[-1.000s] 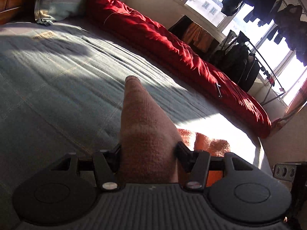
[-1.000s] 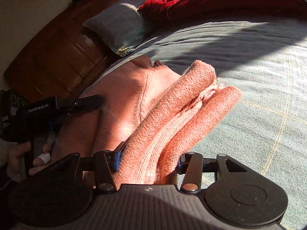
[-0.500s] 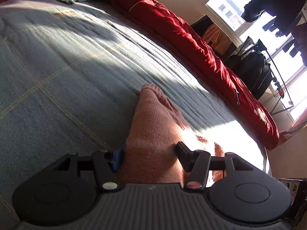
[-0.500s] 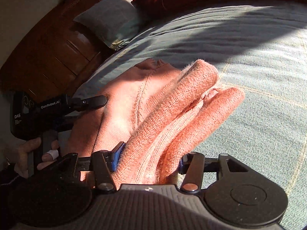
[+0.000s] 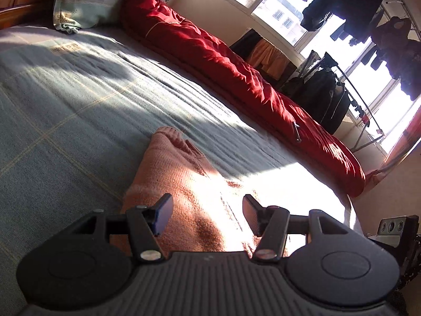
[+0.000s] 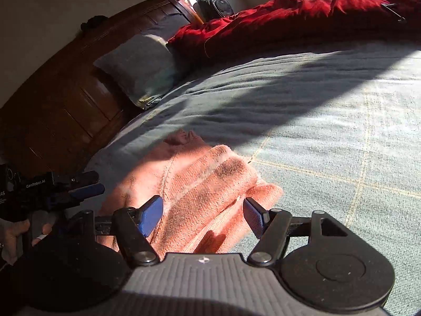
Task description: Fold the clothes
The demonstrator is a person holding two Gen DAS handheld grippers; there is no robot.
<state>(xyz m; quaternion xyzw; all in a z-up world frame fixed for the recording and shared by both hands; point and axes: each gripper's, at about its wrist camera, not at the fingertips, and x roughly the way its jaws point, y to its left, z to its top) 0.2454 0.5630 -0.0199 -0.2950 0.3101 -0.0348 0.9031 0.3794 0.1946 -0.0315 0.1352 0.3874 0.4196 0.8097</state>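
Our left gripper [image 5: 206,212] and right gripper [image 6: 202,217] have jaws spread, released above the folded pink sweater [image 6: 200,181] on the bed [image 6: 329,131], pillow [image 6: 139,68] at 11 o'clock.

"GenRobot.AI" stands in white on the black body of the left gripper [image 6: 86,185], at the near left of the right wrist view (a few letters beneath it are cut off). Stitched lettering on the pillow [image 5: 86,2] and the bedspread [image 5: 65,100] is too blurred to read.
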